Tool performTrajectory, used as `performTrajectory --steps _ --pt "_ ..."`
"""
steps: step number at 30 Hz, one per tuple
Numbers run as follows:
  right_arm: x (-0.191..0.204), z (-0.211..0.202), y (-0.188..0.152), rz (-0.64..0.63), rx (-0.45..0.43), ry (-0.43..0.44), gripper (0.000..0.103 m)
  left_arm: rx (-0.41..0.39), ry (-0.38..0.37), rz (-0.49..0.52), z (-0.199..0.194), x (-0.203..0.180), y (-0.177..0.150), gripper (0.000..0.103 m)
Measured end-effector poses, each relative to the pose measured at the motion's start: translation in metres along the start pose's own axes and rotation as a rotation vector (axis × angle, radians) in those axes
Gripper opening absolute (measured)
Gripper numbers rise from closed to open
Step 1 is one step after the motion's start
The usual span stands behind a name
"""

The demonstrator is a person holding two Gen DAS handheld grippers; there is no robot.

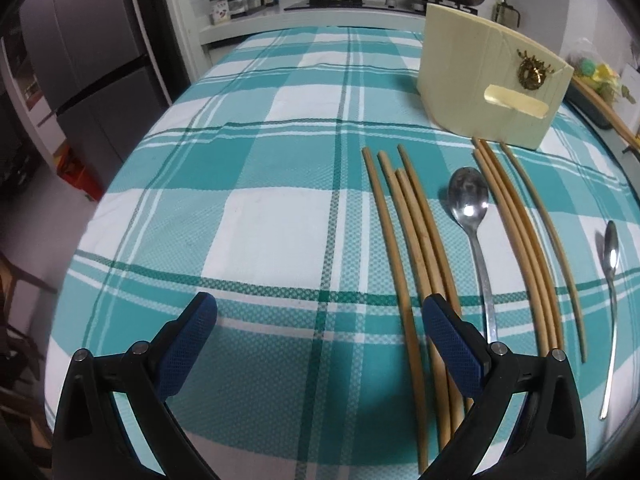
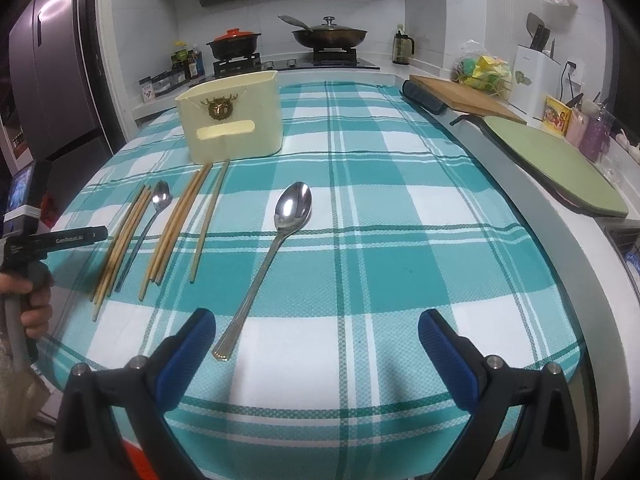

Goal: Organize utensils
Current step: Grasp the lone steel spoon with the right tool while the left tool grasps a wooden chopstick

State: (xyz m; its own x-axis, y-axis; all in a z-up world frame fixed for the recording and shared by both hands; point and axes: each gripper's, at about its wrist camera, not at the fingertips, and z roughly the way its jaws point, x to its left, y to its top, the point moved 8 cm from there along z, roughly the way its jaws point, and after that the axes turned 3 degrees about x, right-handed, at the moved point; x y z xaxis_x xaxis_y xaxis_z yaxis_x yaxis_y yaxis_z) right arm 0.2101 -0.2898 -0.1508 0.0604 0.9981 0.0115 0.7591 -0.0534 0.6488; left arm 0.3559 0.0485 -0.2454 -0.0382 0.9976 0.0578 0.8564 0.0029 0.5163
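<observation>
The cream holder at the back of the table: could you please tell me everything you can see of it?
The holder is a cream, plastic-looking box with rounded corners and an open top, standing upright on the checked cloth. Its front carries a small gold deer-head emblem and, below that, a flat horizontal tab that sticks out. Nothing can be seen inside it from either view. The far ends of some chopsticks lie close to its base; contact cannot be judged. Neither gripper is near it.

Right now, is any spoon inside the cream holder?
No, both spoons lie flat on the checked cloth, in front of the holder.
</observation>
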Motion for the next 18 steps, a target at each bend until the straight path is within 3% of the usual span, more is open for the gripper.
performTrajectory --steps 4,10,14,18 --pt "0.004 0.011 0.012 -0.008 0.005 0.010 0.103 0.021 0.030 0.012 0.018 0.002 0.005 0.103" --pt "0.004 0.048 0.021 0.038 0.079 0.031 0.102 0.046 -0.024 0.000 0.029 0.007 0.014 0.103" --pt "0.016 0.082 0.032 0.032 0.113 0.064 0.096 0.099 -0.066 0.032 0.038 0.004 0.024 0.103" --pt "0.026 0.124 0.046 0.022 0.147 0.017 0.090 0.147 -0.096 0.073 0.048 -0.002 0.036 0.101"
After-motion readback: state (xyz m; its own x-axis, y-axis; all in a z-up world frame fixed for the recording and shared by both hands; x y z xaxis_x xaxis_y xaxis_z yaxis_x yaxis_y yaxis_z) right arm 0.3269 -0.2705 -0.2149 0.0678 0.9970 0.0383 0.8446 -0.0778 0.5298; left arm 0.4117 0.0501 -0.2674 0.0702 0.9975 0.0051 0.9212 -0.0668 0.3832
